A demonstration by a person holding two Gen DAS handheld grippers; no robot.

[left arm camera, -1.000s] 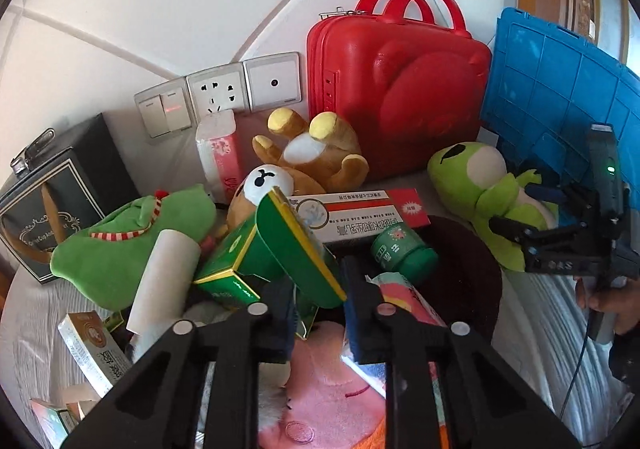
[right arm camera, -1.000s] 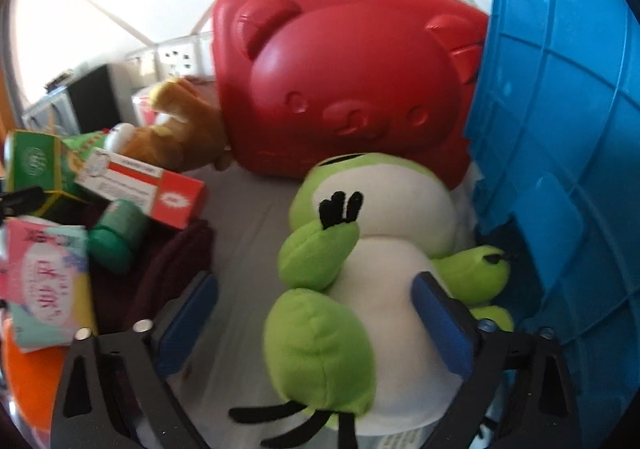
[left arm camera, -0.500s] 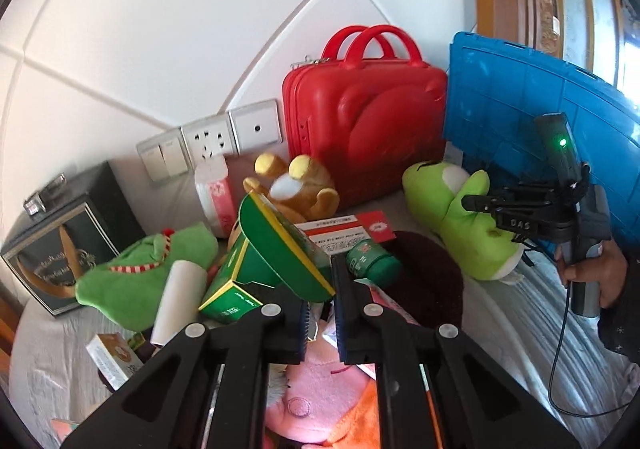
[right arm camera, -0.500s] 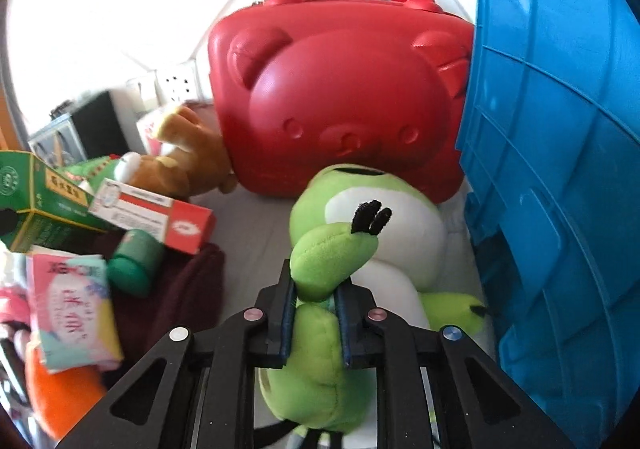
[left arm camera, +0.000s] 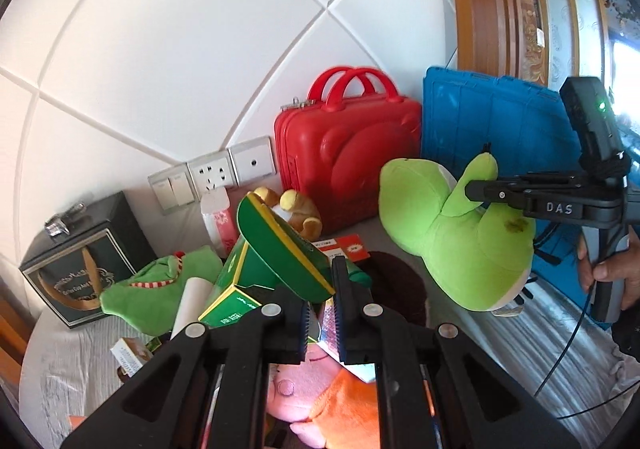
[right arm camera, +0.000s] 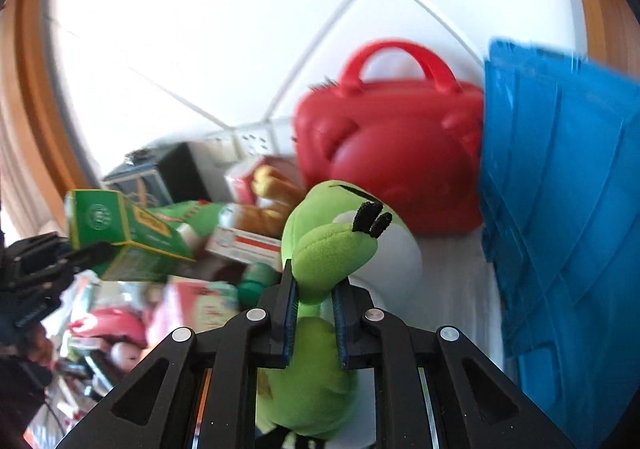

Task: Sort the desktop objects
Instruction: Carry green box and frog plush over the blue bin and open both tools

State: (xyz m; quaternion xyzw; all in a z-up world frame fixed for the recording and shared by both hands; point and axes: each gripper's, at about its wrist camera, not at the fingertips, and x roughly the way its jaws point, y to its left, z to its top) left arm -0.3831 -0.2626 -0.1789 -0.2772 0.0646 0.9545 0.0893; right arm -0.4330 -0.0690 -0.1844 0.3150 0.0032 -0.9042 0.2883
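**Right wrist view: frog plush pinched by one limb, green box clamped opposite**

Right wrist view: right tongs [right arm camera: 314, 291] closed on a limb of the green frog plush [right arm camera: 320, 245], body dangling below the pads, apparently clear of the table. Just beyond the plush: red bear case [right arm camera: 394, 165]; to the right of the tongs, the blue crate [right arm camera: 560, 209], close by. Motion blur over everything farther off.

Left wrist view: left tongs [left arm camera: 320, 299] pressed shut on the edge of a green carton [left arm camera: 280, 249], held tilted above the clutter. Under and ahead of them: pink plush [left arm camera: 288, 381], green dinosaur plush [left arm camera: 160, 289] off to the left, dark gift box [left arm camera: 80, 249] beyond that.

Step in hand, judged: carry phase for both items, each already picked and raised. Likely next for the frog: swing right, over the crate rim, then release. Called for: enough height so the hanging body clears the rim; thin grip on soft fabric, so slow motion to avoid slipping. Destination for the carton not evident from here.
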